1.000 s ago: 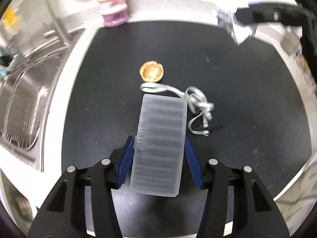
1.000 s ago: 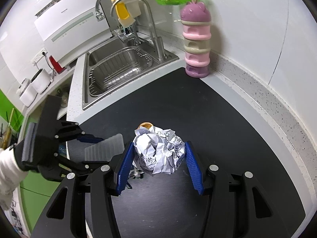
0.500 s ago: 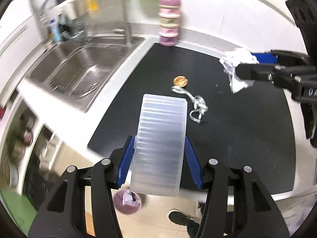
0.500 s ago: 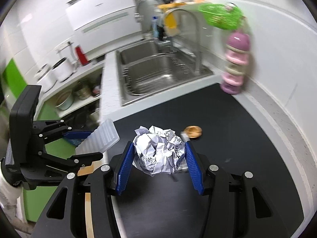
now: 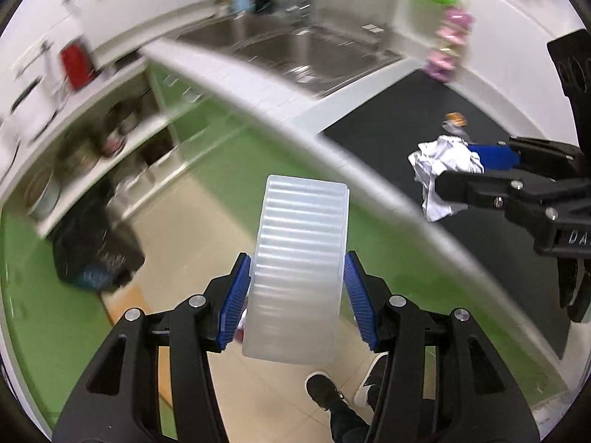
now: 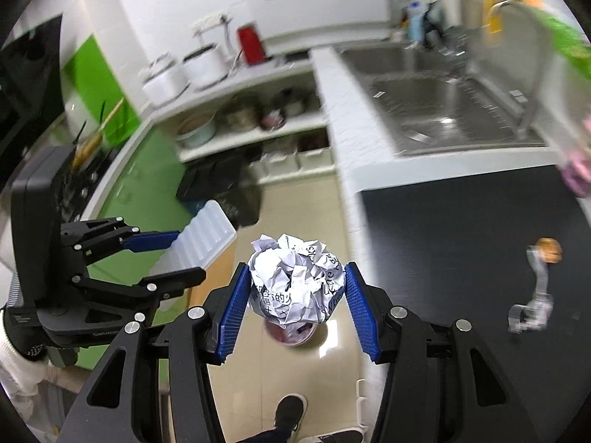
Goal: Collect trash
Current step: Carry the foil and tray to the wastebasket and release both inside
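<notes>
Left gripper (image 5: 297, 288): its blue pads are clamping a ribbed translucent plastic piece (image 5: 301, 269) from both sides, and the piece is standing lengthwise out beyond the fingertips.
Right gripper (image 6: 295, 288): its blue pads are pressing on a crumpled paper ball (image 6: 293, 280) printed with black text, which is filling the gap between the fingers.
Below the left gripper: it is hanging over the tan floor tiles (image 5: 207, 229), clear of the white counter edge (image 5: 280, 118) that is running diagonally behind the plastic piece.
Below the right gripper: a small round bin (image 6: 291, 330) with a purplish rim is sitting on the floor directly under the paper ball, mostly hidden by it.
To the right of the right gripper: the black counter mat (image 6: 461, 229) is lying there with a silvery ribbon strip (image 6: 533, 302) and a small brown round item (image 6: 549, 250) on it, both blurred and well apart from the fingers.
Between the grippers: each one is showing in the other's view, side by side but not touching.
Person: dark shoes (image 5: 325, 387) are standing on the floor under the left gripper, and a white sleeve (image 6: 14, 358) is showing behind it.
Background: the steel sink (image 6: 443, 110) is sitting beyond the counter edge, and everything at that range is looking smeared.
</notes>
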`<state>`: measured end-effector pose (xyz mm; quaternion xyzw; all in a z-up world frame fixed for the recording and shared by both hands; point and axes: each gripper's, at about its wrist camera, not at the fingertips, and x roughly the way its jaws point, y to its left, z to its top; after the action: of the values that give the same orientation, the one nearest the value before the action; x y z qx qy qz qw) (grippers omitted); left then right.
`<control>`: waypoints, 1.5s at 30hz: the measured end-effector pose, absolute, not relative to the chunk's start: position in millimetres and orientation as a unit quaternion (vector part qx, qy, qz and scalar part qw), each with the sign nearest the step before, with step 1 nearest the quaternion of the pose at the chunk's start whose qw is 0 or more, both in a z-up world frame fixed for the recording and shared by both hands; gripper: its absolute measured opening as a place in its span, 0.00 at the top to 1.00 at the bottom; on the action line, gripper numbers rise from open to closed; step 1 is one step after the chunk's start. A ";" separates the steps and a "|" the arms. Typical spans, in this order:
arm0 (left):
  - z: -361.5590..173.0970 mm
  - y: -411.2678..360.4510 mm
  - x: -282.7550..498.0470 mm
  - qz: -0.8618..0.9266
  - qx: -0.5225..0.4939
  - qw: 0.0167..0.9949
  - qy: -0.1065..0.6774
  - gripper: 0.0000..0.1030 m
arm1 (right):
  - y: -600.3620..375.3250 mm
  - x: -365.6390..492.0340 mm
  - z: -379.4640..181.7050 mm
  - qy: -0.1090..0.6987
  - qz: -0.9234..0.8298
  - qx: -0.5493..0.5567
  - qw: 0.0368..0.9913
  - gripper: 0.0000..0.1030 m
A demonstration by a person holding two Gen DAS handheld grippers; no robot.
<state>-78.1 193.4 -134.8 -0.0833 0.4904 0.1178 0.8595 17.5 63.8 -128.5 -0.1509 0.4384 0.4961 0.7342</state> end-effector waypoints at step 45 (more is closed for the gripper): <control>-464.4 352.9 -242.3 0.270 -0.306 0.778 0.478 0.03 | 281.3 -61.5 -522.2 0.520 0.528 -0.301 0.600 0.50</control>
<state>-242.3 352.9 -464.4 -0.3057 0.4781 0.2696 0.7780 -61.5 281.3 -522.2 -0.3011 0.5200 0.5281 0.6001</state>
